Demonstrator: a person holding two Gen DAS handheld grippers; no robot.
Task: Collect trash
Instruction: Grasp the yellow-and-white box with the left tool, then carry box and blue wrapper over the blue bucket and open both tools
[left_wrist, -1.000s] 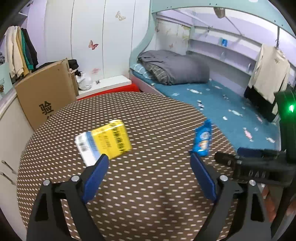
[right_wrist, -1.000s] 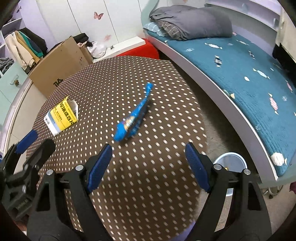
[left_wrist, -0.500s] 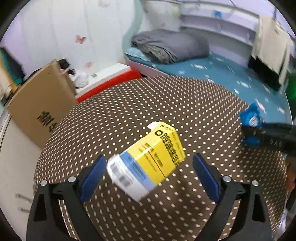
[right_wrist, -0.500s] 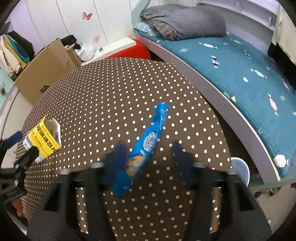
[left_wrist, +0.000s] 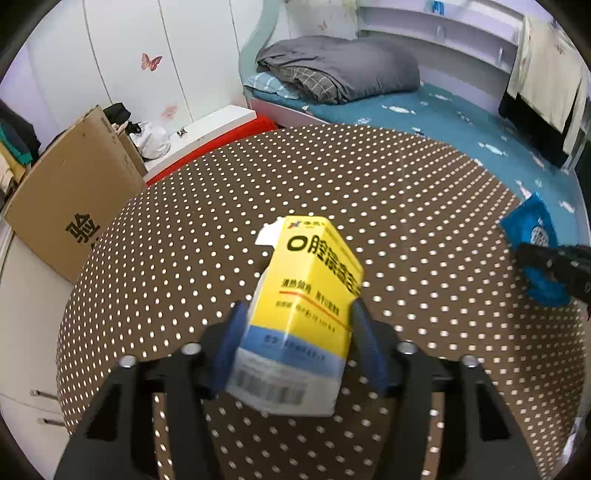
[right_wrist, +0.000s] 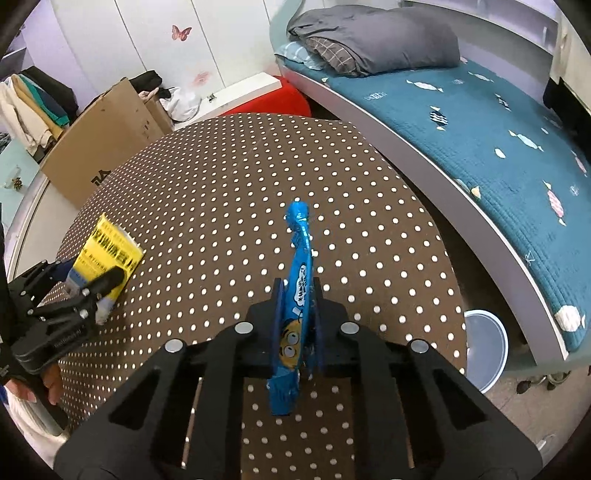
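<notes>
Left wrist view: the left gripper (left_wrist: 295, 343) is clamped on the yellow and blue cardboard box (left_wrist: 303, 317), at the near side of the round brown polka-dot table (left_wrist: 406, 206).

Right wrist view: the right gripper (right_wrist: 297, 321) pinches the crinkly blue snack wrapper (right_wrist: 295, 295). Both pieces grabbed; dumping is left. A pale round bin (right_wrist: 484, 347) sits just past the table edge, clear path.

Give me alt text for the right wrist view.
The right gripper is shut on a blue snack wrapper over a brown polka-dot table. At left, the left gripper holds a yellow box; a bin sits by the bed.
</notes>
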